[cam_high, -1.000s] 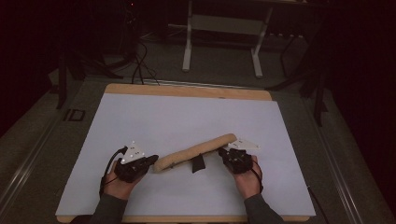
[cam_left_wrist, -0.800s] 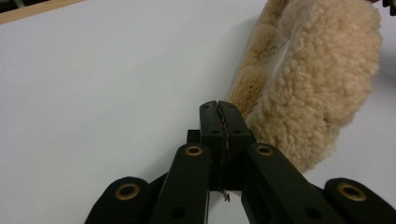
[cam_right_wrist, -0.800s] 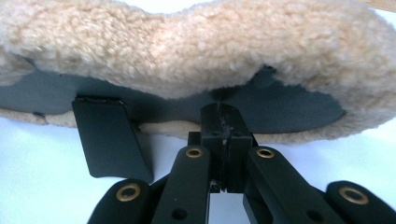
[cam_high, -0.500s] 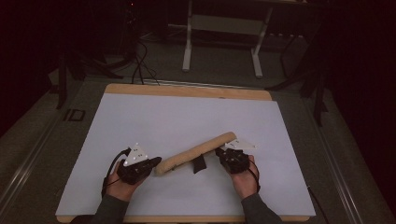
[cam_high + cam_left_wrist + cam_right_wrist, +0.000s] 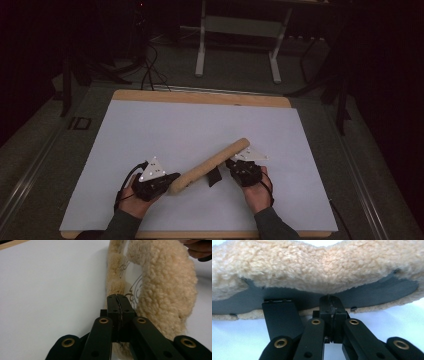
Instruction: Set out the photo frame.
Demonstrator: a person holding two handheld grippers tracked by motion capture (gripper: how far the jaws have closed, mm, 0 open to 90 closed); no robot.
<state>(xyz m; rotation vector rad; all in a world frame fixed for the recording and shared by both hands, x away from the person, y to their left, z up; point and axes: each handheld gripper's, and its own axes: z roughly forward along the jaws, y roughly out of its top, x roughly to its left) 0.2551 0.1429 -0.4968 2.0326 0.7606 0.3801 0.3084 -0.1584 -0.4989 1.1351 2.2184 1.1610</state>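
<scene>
Left gripper (image 5: 117,296): jaws pressed together, and from where I stand they pinch the thin edge at the lower-left end of the fleece pad (image 5: 210,166); in the high view this gripper (image 5: 167,182) sits at that end, held in the person's left hand (image 5: 132,200).
Right gripper (image 5: 329,298): jaws pressed together too, at the dark edge under the fleece; a black strap tab (image 5: 282,317) hangs just beside them. In the high view the gripper (image 5: 232,165) is against the pad's upper-right half, with the right hand (image 5: 257,192) behind it.
Fleece pad: a long, tan, woolly roll lying slantwise between the two grippers, low end near the left one, high end up and to the right. The left gripper view shows a printed lining (image 5: 133,287) inside the curl.
Table (image 5: 200,125): a white sheet on a wooden board; the pad is in its near half.
Floor beyond: dark, with cables and a stand's white legs (image 5: 237,45).
</scene>
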